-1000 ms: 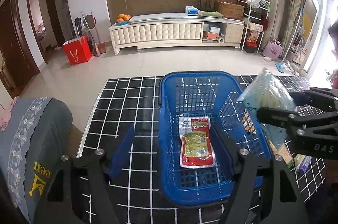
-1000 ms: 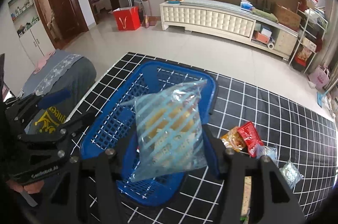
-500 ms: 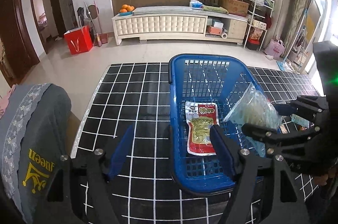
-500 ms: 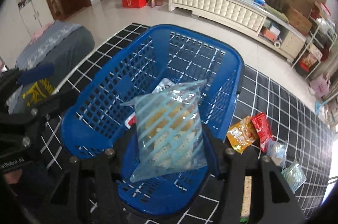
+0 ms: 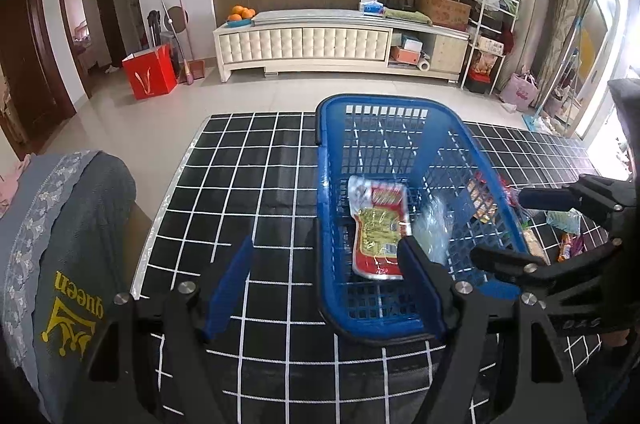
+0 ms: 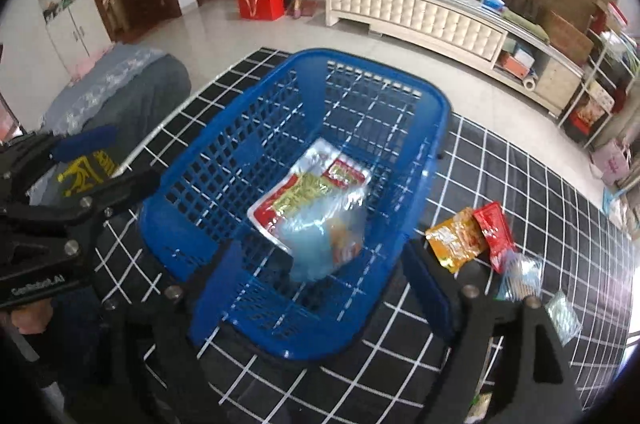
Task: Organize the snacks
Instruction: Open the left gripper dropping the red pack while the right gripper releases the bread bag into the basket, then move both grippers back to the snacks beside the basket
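Clear bag (image 6: 324, 244) lies inside the blue basket (image 6: 432, 128), loose, overlapping the 5 o'clock corner of the red-and-yellow pouch (image 6: 304, 192) on the basket floor; bag is blurred in both views. Basket sits on the black grid-pattern worktop (image 6: 500, 184). Right tool (image 6: 320, 280) is released, fingers spread wide, poised over the basket's near rim, touching nothing. Left tool (image 5: 326, 284) is also released and empty, its right finger (image 5: 420, 288) over the basket's near end, its left finger over bare worktop. At 3 o'clock of the basket, outside it: orange packet (image 6: 454, 238), red packet (image 6: 494, 230), two small clear packets (image 6: 520, 276). Grey cushion (image 5: 68, 248) at 9 o'clock.
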